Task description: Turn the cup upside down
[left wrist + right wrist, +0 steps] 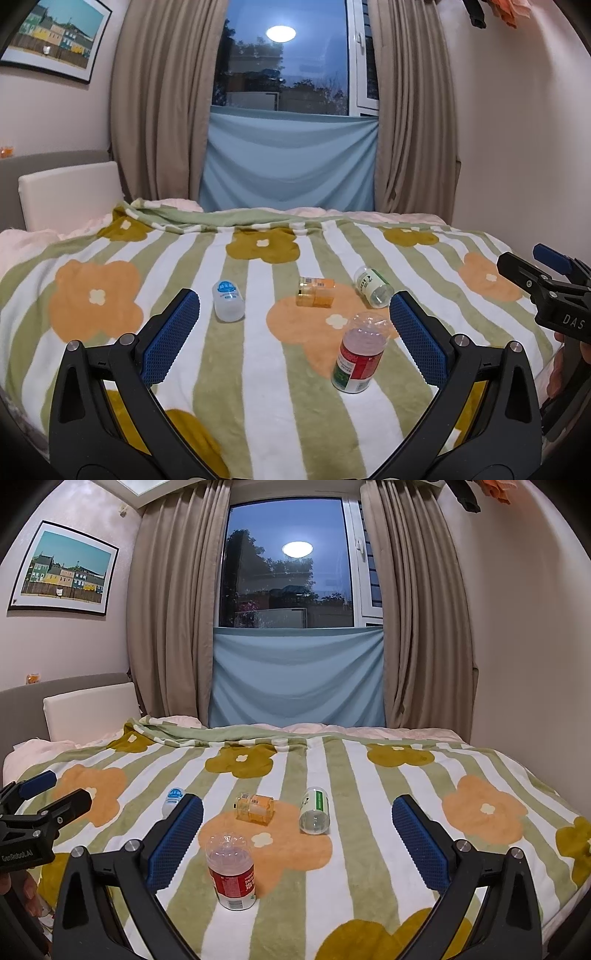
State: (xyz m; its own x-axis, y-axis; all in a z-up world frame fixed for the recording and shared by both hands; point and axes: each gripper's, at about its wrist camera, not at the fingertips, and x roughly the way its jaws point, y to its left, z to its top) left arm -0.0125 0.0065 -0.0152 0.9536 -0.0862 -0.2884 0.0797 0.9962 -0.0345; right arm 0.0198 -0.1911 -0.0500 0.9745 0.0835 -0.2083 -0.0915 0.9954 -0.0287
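A clear plastic cup with a red and green label (357, 354) stands on the flowered blanket with its closed bumpy end up; it also shows in the right wrist view (232, 873). My left gripper (295, 332) is open and empty, held above the near edge of the bed, the cup just inside its right finger. My right gripper (297, 834) is open and empty, the cup near its left finger. Each gripper shows at the edge of the other's view, the right one (546, 288) and the left one (40, 805).
Three more cups lie on their sides farther back: a white one with a blue label (228, 300), an orange one (314, 291) and a green-labelled one (373, 287). The striped flowered blanket (258, 387) covers the bed. Curtains and a window stand behind.
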